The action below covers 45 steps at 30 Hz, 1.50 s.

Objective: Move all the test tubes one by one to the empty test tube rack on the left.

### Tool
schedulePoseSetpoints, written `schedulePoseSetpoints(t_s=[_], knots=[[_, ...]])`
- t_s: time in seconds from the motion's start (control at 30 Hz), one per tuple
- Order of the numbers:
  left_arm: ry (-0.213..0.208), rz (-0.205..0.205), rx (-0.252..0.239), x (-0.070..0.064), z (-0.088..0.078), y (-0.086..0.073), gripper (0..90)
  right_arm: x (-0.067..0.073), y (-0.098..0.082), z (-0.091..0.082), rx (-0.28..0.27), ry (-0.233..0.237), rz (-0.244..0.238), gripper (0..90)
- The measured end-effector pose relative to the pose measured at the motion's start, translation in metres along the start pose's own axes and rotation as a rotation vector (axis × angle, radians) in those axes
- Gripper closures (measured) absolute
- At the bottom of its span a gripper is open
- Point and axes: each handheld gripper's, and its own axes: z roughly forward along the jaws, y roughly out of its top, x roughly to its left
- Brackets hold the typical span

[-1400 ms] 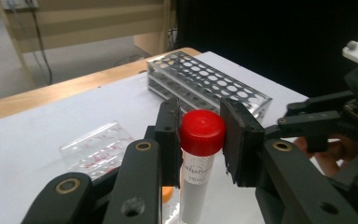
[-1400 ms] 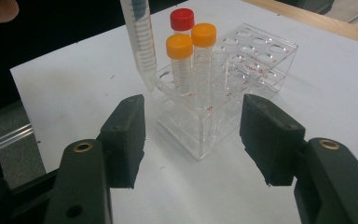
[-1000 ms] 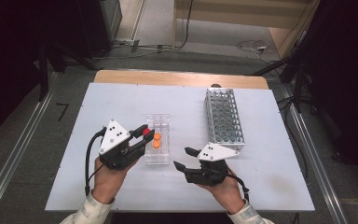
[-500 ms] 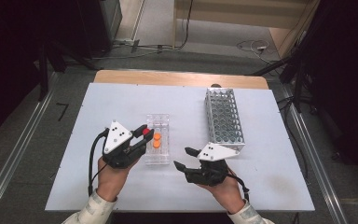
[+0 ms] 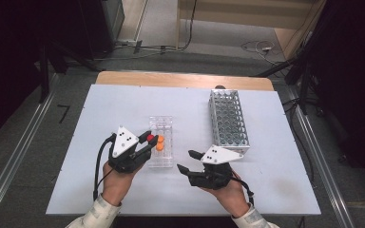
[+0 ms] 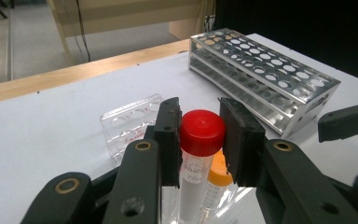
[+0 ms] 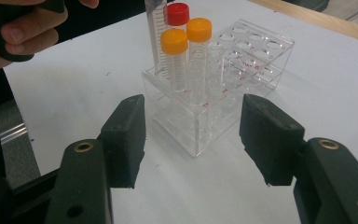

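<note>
Off to the side of the work

Metal tube rack (image 5: 228, 118) with rows of round holes, standing lengthwise near the right edge of the white table (image 5: 104, 114); wooden strip (image 5: 180, 80) along the far edge; cables (image 5: 259, 46) on the grey floor (image 5: 38, 142) beyond.

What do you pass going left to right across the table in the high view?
Left gripper shut on the red-capped tube → clear plastic rack with orange-capped tubes → right gripper, open → metal tube rack.
</note>
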Motion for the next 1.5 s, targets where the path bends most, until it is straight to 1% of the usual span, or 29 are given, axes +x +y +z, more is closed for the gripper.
schedulePoseSetpoints(t_s=[0.13, 0.3, 0.47, 0.6, 0.9, 1.0, 1.17, 1.27, 1.33, 1.5], knots=[[0.001, -0.005, 0.004, -0.0005, 0.0009, -0.002, 69.8, -0.0002, -0.0002, 0.0002, 0.0, -0.001, -0.001, 39.0], [0.002, -0.003, 0.023, 0.0003, 0.002, -0.0064, 69.4, 0.0002, -0.0002, 0.0004, 0.001, -0.001, -0.003, 39.0], [0.001, 0.003, 0.027, -0.0011, 0.002, -0.0075, 69.3, 0.0001, -0.0005, 0.001, 0.002, -0.002, -0.004, 39.1], [-0.001, -0.003, 0.031, -0.0002, 0.0022, -0.0085, 69.3, 0.0005, -0.0009, 0.0016, 0.005, 0.0, -0.003, 39.1], [-0.006, -0.01, 0.03, -0.001, 0.0017, -0.0083, 64.0, 0.0004, -0.0009, 0.0016, 0.004, -0.001, -0.004, 38.9], [-0.01, -0.008, 0.03, -0.0013, 0.0009, -0.0077, 63.5, 0.0001, -0.0012, 0.002, 0.006, -0.003, 0.001, 37.4], [-0.017, -0.018, 0.021, -0.0012, -0.0003, -0.0065, 58.6, -0.0014, -0.0014, 0.0021, 0.008, -0.008, 0.007, 34.8], [-0.022, -0.025, 0.019, -0.0006, -0.0011, -0.0056, 51.8, -0.002, -0.0015, 0.0019, 0.005, -0.011, 0.01, 33.8], [-0.03, -0.031, 0.018, -0.0001, -0.0016, -0.0052, 49.7, -0.0029, -0.0019, 0.0022, 0.005, -0.012, 0.012, 33.7], [-0.027, -0.052, 0.015, 0.0013, -0.0027, -0.0041, 41.3, -0.0065, -0.0029, 0.0015, 0.005, -0.019, 0.021, 33.2]])
